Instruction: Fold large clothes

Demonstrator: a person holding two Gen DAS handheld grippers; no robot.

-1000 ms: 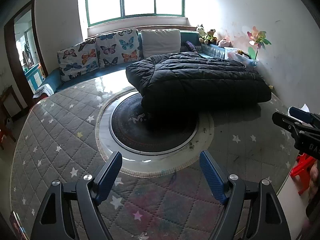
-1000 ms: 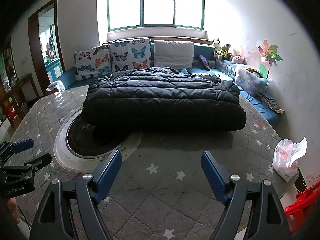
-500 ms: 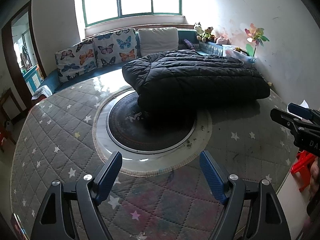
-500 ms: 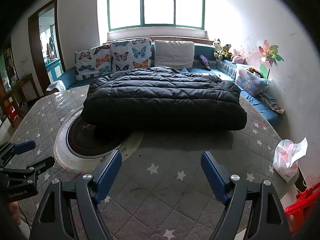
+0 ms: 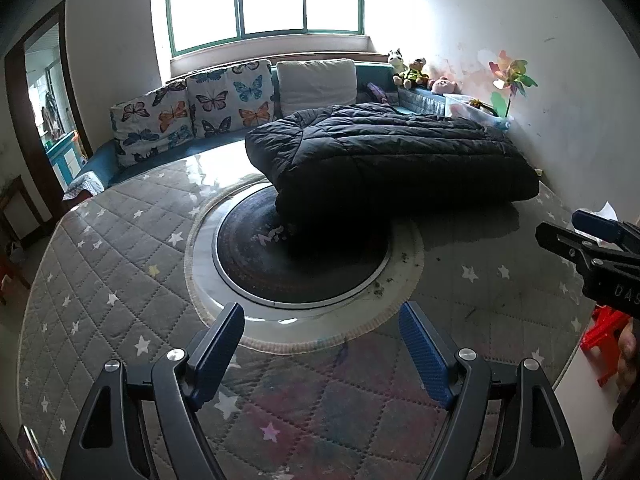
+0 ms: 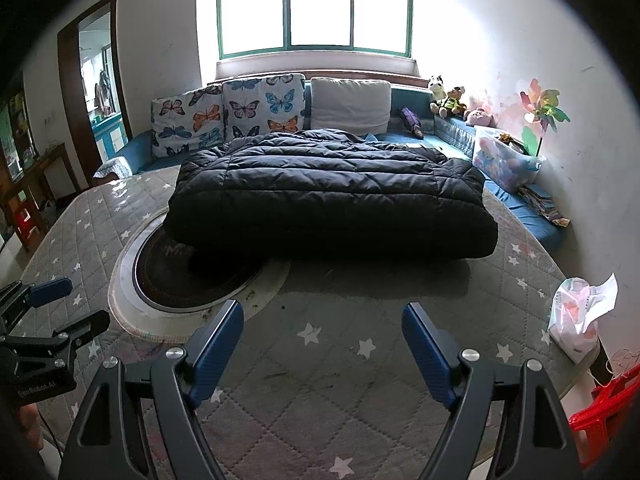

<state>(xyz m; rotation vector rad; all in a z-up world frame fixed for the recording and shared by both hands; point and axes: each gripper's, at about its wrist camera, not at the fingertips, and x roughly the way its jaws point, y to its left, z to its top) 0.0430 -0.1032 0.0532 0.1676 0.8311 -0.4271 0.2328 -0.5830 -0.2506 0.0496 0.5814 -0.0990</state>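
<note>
A black quilted puffer jacket [image 5: 400, 160] [image 6: 328, 200] lies folded into a thick rectangle on the far half of a round table with a grey star-patterned cover [image 5: 100, 280] [image 6: 360, 400]. One edge of it overhangs the dark turntable [image 5: 280, 272] [image 6: 180, 284] in the table's middle. My left gripper [image 5: 320, 320] hovers open over the near side of the table, well short of the jacket, with nothing between its blue pads. To its right, my right gripper [image 6: 322, 316] is open too and holds nothing. Each gripper shows at the edge of the other's view [image 5: 560, 226] [image 6: 80, 304].
A blue sofa with butterfly cushions [image 6: 240, 116] and a white pillow [image 6: 350, 104] runs behind the table. On it sit soft toys and a clear toy box [image 6: 504, 164]. A plastic bag [image 6: 576, 320] lies at the table's right edge, with a red stool [image 5: 604, 332] below it.
</note>
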